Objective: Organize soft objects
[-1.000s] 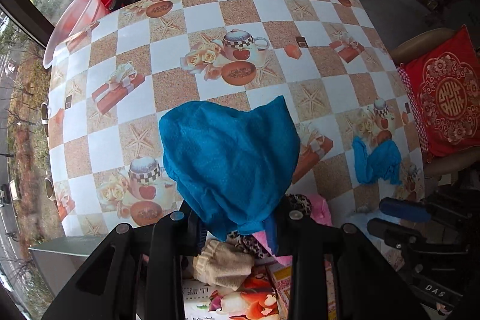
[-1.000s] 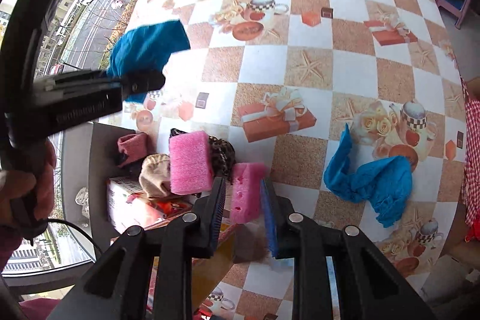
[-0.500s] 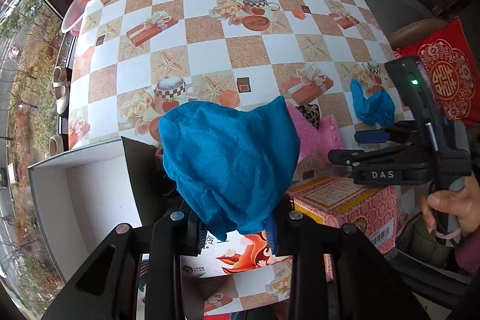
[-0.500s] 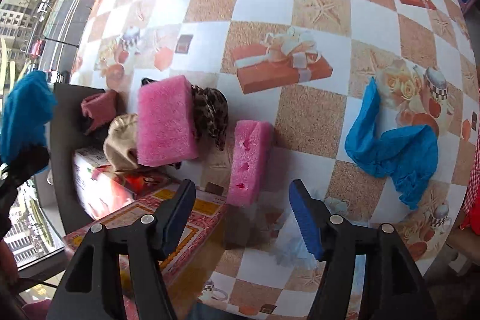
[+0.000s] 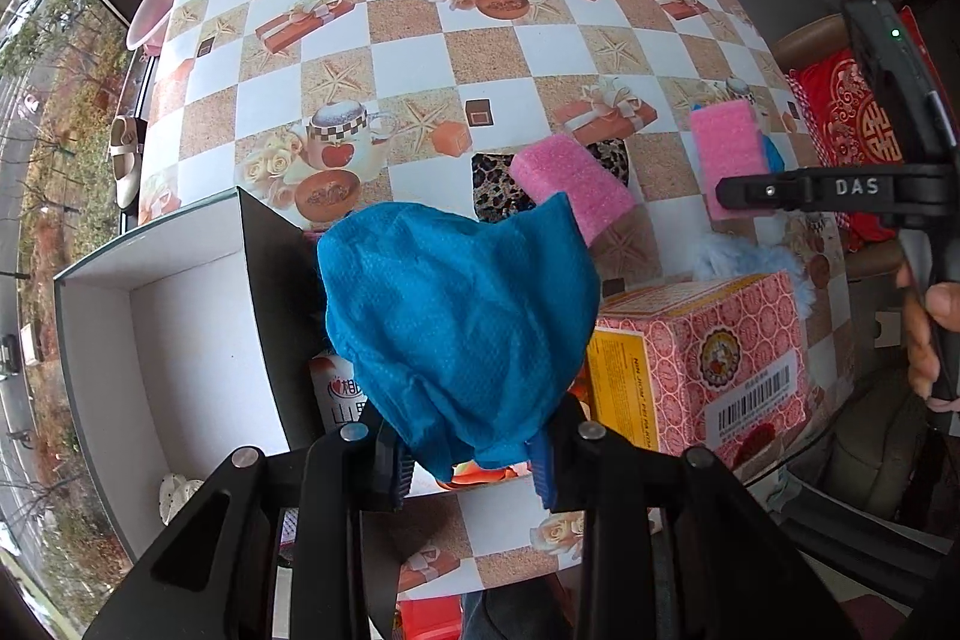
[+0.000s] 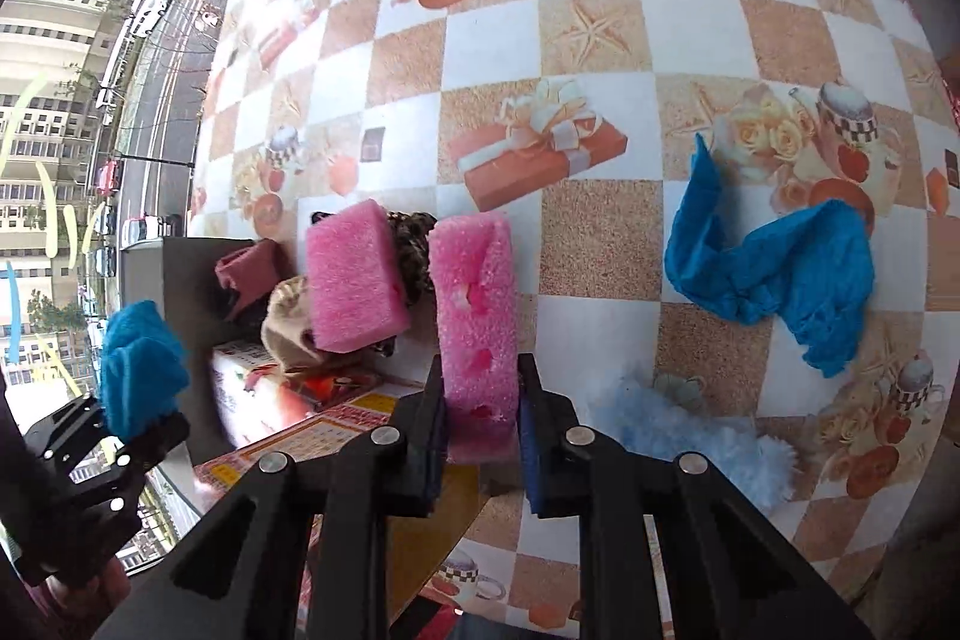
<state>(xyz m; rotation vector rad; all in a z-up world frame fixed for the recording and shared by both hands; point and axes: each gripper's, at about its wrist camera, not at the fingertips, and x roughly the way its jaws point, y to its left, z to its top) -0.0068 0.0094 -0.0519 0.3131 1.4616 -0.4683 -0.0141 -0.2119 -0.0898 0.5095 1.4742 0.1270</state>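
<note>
Sponge [image 6: 477, 322] clamped lengthwise between my right gripper's [image 6: 482, 439] jaws near the table's [image 6: 600, 28] front edge; my left gripper [image 5: 469, 451] grips blue cloth [image 5: 459, 334] beside white box [image 5: 180, 334].

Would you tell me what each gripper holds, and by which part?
The left gripper pinches the blue cloth by its bunched lower end. The right gripper clamps the pink sponge by its near end.

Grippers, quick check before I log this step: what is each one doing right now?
Left gripper: shut on the blue cloth.
Right gripper: shut on the pink sponge.
</note>
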